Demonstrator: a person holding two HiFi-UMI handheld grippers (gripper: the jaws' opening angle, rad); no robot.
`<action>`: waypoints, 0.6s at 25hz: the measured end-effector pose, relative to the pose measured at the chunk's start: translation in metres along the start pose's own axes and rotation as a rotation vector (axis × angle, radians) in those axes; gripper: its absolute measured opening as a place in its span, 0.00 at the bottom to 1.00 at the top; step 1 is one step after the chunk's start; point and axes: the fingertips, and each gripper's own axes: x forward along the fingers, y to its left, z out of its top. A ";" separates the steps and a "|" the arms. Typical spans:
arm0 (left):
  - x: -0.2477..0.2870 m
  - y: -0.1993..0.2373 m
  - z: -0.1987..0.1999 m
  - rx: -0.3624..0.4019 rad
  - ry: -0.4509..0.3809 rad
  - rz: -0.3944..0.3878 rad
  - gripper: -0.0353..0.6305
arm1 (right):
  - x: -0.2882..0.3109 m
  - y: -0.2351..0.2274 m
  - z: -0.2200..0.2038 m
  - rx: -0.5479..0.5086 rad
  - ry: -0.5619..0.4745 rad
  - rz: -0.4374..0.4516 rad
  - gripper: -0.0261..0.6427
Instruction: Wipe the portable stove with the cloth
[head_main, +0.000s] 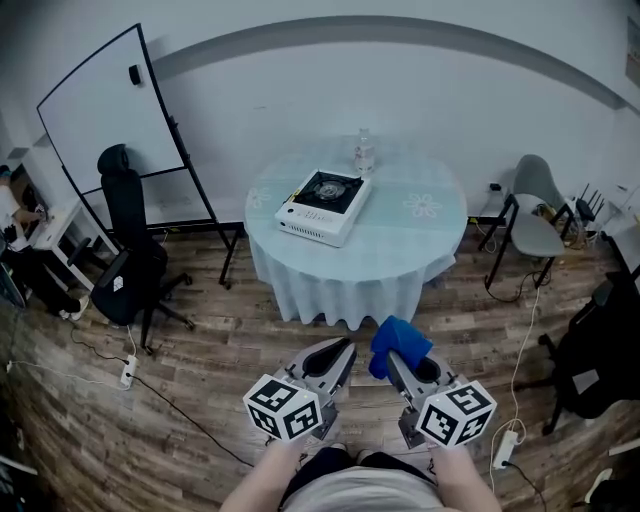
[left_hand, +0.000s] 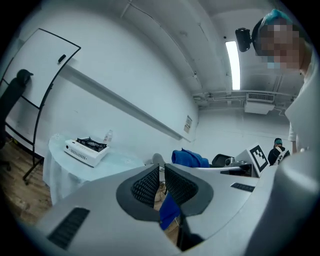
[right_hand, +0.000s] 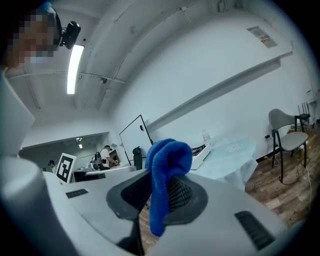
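Stove (head_main: 324, 206) on table (head_main: 420, 235) far centre, bottle (head_main: 364, 152) just behind; whiteboard (head_main: 105, 115), office chair (head_main: 130, 255) left; chair (head_main: 535, 215) right; left gripper (head_main: 340, 350), right gripper (head_main: 397, 358) near, cloth (head_main: 400, 338) in latter.

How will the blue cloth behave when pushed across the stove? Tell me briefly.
Likely floppy: the blue cloth folds and droops from the right tool. Probably light: a small pinch holds it up. Its fuzzy pile looks unlikely to slip.

Illumination: even, cool indoor light; ceiling tube light (left_hand: 232, 65) blown out white. Shadows: soft, faint. Distortion: heavy fisheye curvature, black vignetted corners, all views. Focus: housings of left gripper (left_hand: 161, 167), right gripper (right_hand: 167, 175) slightly soft nearest lens.
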 end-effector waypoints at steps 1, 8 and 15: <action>0.000 -0.002 -0.001 -0.019 -0.005 0.004 0.13 | -0.002 -0.002 -0.003 0.015 0.002 0.002 0.15; 0.014 -0.025 -0.018 -0.044 0.002 -0.004 0.13 | -0.021 -0.019 -0.008 0.046 0.015 0.014 0.15; 0.034 -0.027 -0.044 -0.089 0.047 -0.011 0.13 | -0.028 -0.042 -0.022 0.097 0.049 -0.014 0.16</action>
